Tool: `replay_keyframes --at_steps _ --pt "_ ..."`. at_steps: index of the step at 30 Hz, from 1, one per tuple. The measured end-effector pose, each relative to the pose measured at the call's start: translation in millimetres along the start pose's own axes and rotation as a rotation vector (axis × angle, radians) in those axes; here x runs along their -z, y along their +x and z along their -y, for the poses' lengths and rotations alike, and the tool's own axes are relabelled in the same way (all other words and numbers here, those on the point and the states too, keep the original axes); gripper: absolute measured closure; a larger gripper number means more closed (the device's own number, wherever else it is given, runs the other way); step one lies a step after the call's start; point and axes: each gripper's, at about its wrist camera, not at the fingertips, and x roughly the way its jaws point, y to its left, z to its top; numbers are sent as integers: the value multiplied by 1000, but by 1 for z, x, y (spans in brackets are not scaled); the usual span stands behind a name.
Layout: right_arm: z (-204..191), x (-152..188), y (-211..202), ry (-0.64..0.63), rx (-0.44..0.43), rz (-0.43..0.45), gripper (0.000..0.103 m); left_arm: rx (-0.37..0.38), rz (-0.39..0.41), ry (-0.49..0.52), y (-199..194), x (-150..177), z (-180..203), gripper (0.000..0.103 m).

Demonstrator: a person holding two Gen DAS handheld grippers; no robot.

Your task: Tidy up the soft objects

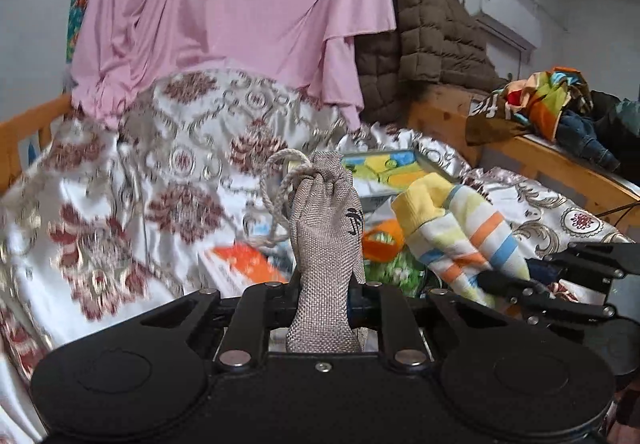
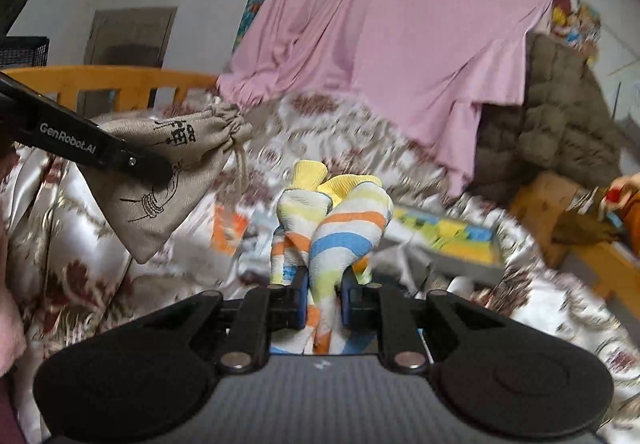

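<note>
My left gripper (image 1: 320, 304) is shut on a beige drawstring pouch (image 1: 326, 228), which stands up between the jaws with its cord looped at the top. The pouch (image 2: 176, 180) also shows at the left of the right wrist view, pinched by the left gripper's black fingers (image 2: 152, 166). My right gripper (image 2: 324, 304) is shut on a pair of striped socks (image 2: 340, 220) with yellow cuffs. The socks (image 1: 460, 228) also hang at the right of the left wrist view. Both items are lifted above a bed with a floral satin cover (image 1: 120, 204).
A pink sheet (image 1: 240, 12) hangs behind the bed, with a brown quilted jacket (image 1: 432, 36) beside it. Colourful books and a puzzle tray (image 2: 452, 236) lie on the bedcover. Wooden bed rails (image 2: 120, 84) run along the left and right, where a heap of clothes (image 1: 560, 108) lies.
</note>
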Motion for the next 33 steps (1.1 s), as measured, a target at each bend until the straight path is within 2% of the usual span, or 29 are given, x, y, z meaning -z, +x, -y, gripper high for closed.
replay_keyframes --at_steps 7,15,23,27,33 --pt "23 -33 -4 15 2 66 85 30 50 58 3 -51 8 85" --pt "69 -74 31 -15 1 51 85 64 113 123 42 -113 19 85" --pt "134 -110 112 44 34 20 85 99 134 67 138 -164 19 85" --pt "161 -111 166 56 48 7 85 110 135 80 201 -177 18 85" --pt "202 -102 250 90 55 -20 85 118 94 49 304 -187 20 85"
